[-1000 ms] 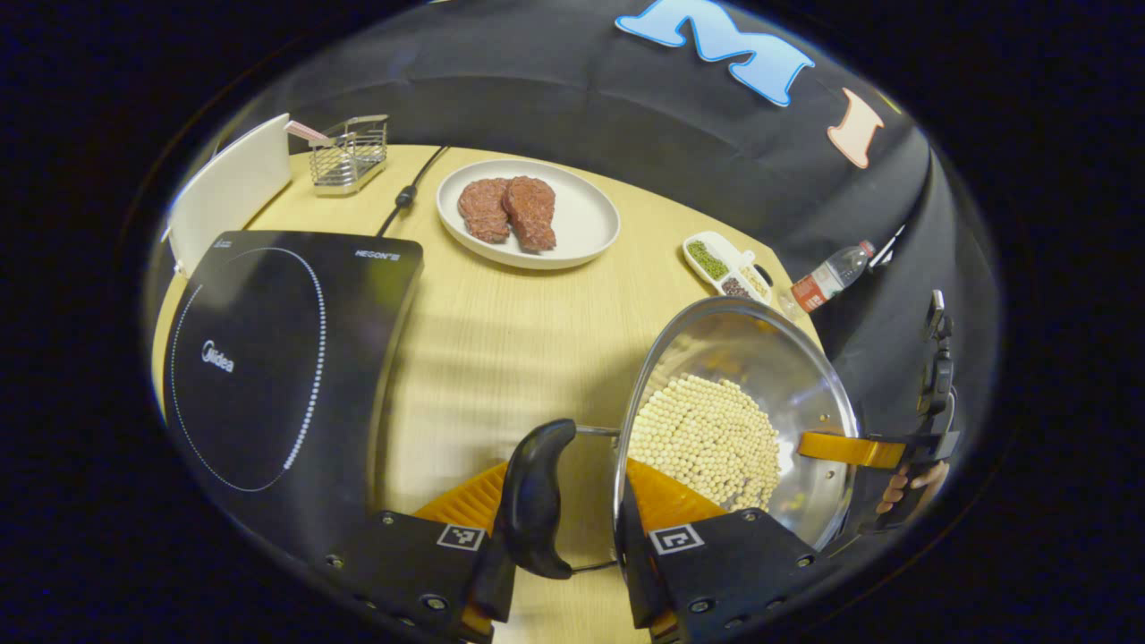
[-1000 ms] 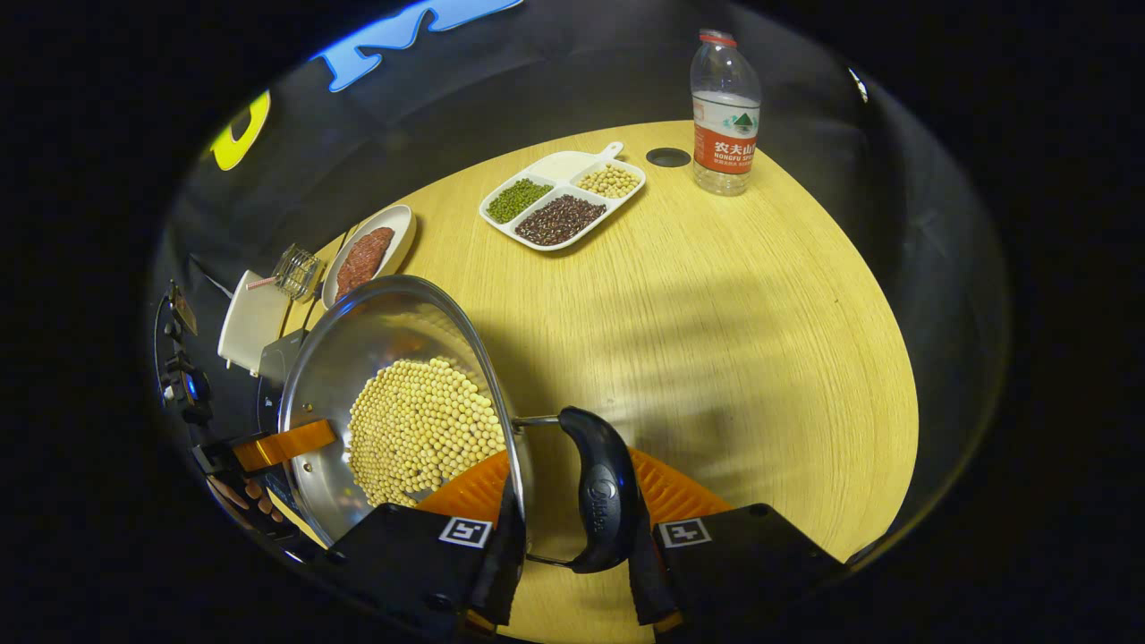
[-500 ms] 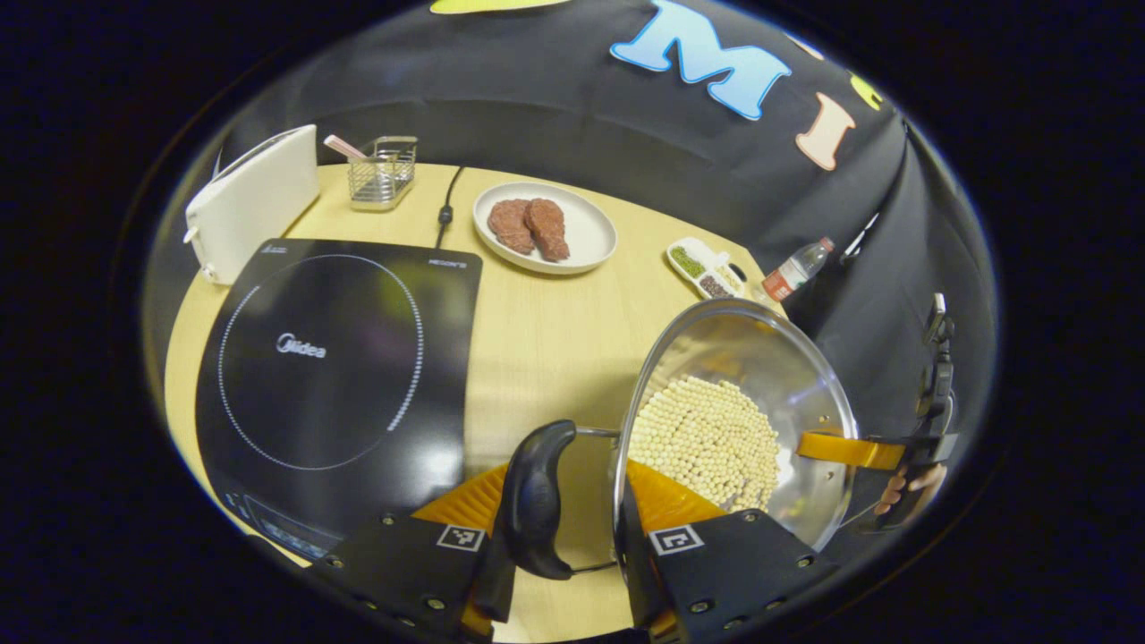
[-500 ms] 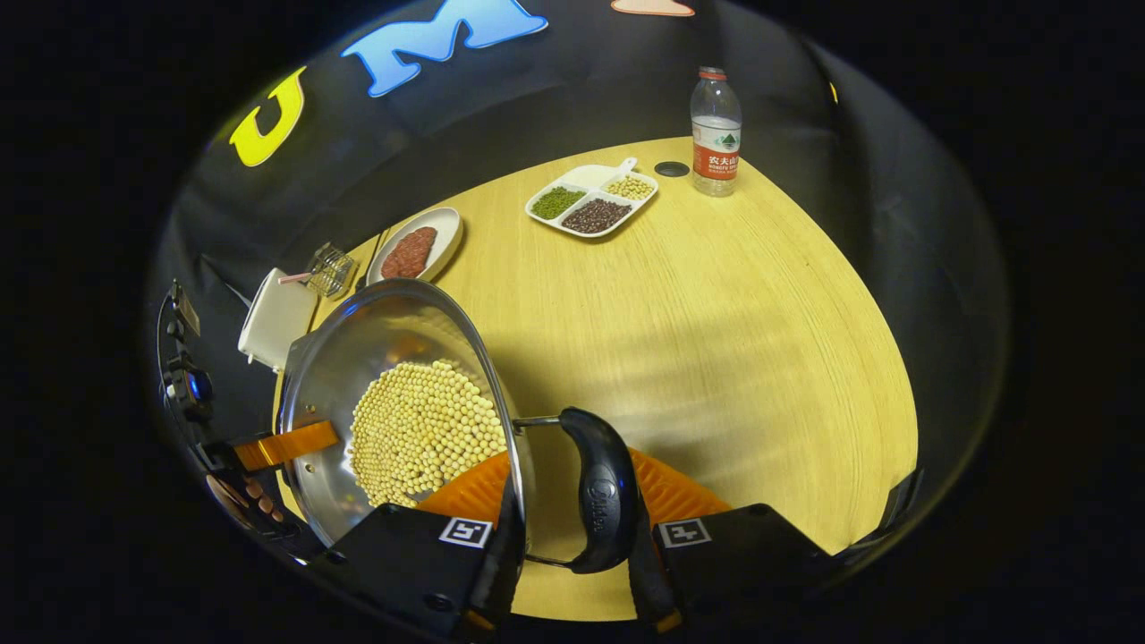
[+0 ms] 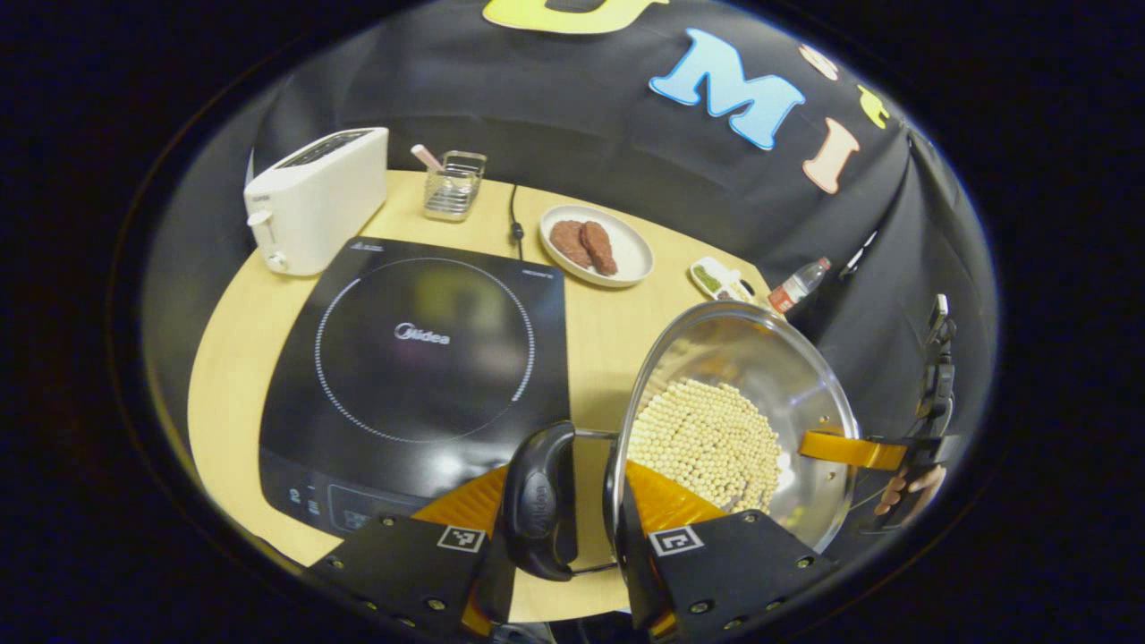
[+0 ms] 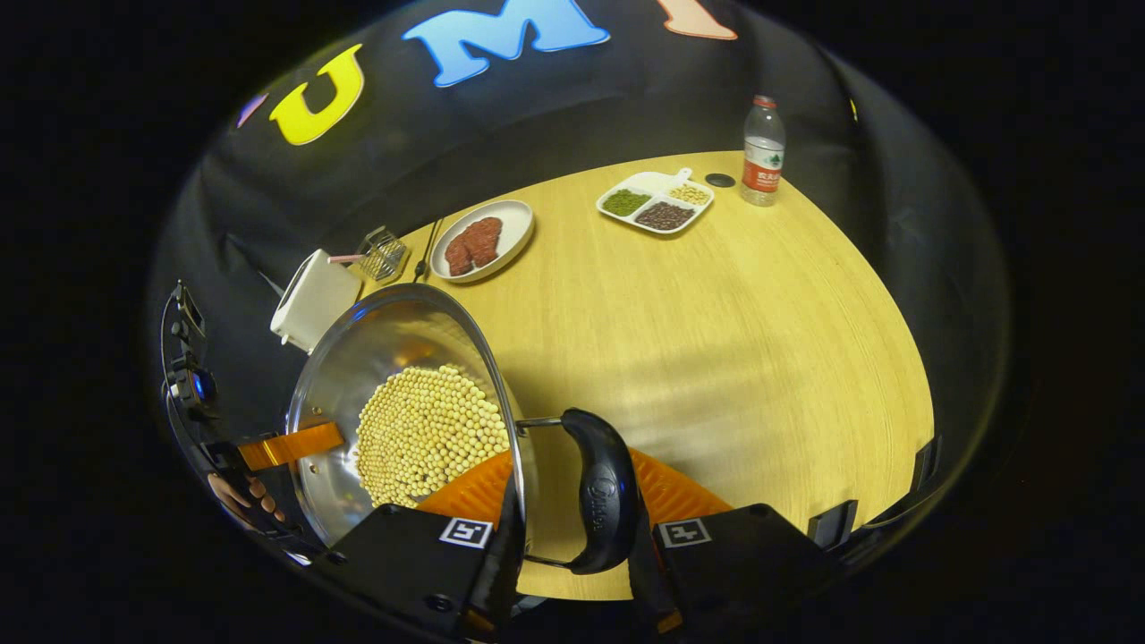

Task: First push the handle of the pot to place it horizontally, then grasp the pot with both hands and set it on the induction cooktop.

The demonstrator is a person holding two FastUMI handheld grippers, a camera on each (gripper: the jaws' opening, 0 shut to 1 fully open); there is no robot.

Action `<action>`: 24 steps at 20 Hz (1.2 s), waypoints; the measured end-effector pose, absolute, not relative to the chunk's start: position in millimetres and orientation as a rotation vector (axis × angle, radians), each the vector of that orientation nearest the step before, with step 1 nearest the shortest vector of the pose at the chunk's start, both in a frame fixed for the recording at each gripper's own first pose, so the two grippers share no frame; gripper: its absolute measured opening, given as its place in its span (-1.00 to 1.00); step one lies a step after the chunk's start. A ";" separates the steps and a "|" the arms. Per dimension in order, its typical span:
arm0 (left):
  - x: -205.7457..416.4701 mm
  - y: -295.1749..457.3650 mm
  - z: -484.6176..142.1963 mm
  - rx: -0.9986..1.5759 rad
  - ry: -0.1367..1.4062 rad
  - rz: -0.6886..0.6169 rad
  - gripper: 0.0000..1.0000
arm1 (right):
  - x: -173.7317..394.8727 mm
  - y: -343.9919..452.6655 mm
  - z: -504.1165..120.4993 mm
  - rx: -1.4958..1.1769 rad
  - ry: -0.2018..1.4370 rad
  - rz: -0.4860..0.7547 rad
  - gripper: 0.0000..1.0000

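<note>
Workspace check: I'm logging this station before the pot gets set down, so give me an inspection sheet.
Surface: wooden table.
Job's things: pot of pale beans, held above the table; induction cooktop bare.
Clutter: toaster, wire basket, plate of meat, divided dish, water bottle.
Grippers: left hand-held gripper and right hand-held gripper each clamp a pot handle.
Cables: black cord behind cooktop.
Surroundings: black cloth wall.

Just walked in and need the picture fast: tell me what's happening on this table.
A person holds a shiny steel pot of pale round beans with two grippers. The left gripper is shut on one black side handle, the right gripper on the other. The pot is lifted beside the flat black induction cooktop, not yet set on it.
</note>
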State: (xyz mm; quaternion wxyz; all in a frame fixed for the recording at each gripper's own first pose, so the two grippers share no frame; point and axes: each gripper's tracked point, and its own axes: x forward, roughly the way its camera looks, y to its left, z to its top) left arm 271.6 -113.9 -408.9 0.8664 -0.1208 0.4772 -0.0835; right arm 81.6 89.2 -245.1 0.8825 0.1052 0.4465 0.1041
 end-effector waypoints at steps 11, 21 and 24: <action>264.1 -88.8 -396.6 -0.278 0.994 -0.076 -0.05 | 93.2 180.6 -245.9 0.196 0.955 0.297 0.01; 263.9 -80.5 -382.1 -0.259 0.967 -0.044 0.02 | 122.2 247.3 -250.7 0.248 0.970 0.315 0.05; 264.8 -78.8 -379.2 -0.250 0.967 -0.044 0.02 | 133.9 263.7 -258.6 0.265 0.969 0.309 -0.03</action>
